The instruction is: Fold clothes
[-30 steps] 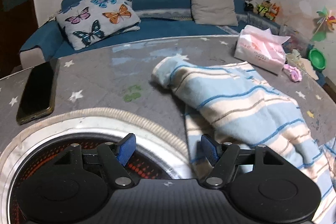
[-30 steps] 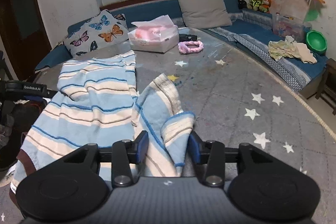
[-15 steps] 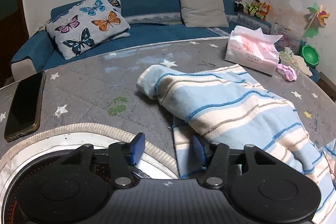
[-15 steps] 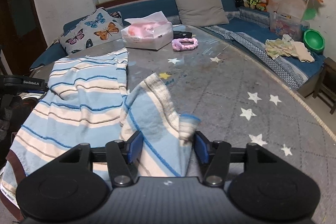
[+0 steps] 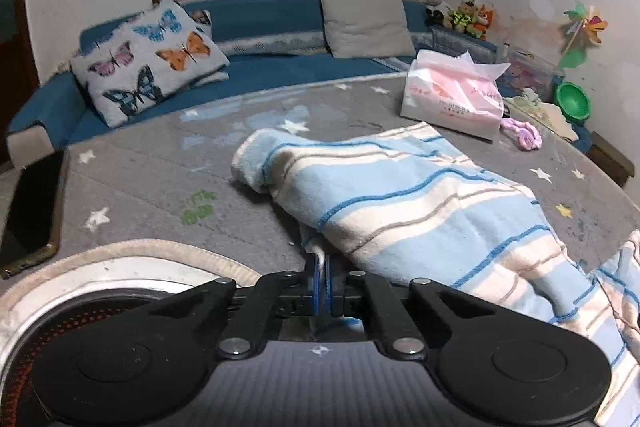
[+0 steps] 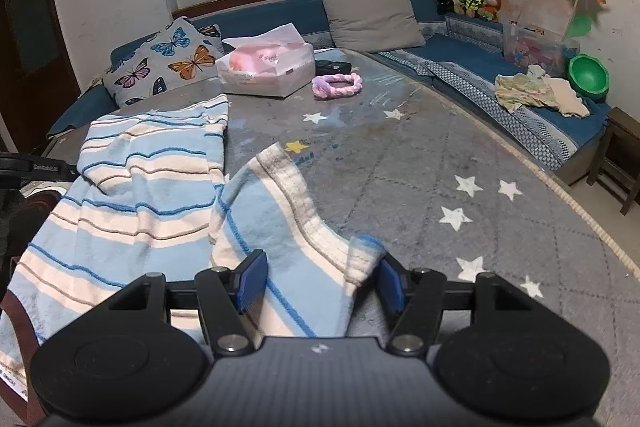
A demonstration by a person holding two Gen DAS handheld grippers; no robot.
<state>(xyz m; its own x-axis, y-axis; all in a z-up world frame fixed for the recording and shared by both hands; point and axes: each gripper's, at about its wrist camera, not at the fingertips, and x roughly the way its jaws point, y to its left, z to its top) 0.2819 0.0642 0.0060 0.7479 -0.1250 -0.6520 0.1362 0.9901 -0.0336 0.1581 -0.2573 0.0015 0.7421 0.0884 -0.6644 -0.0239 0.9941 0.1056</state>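
Left tongs (image 5: pixel 321 281) now clamped on sweater (image 5: pixel 420 203) hem.

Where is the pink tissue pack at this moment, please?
The pink tissue pack sits at the far right of the table in the left wrist view, just beyond the striped garment, beside a pink hair tie.

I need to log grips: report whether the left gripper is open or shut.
Shut. The left gripper has its blue pads pressed together with a thin edge of the striped garment pinched between them, seen in the left wrist view.
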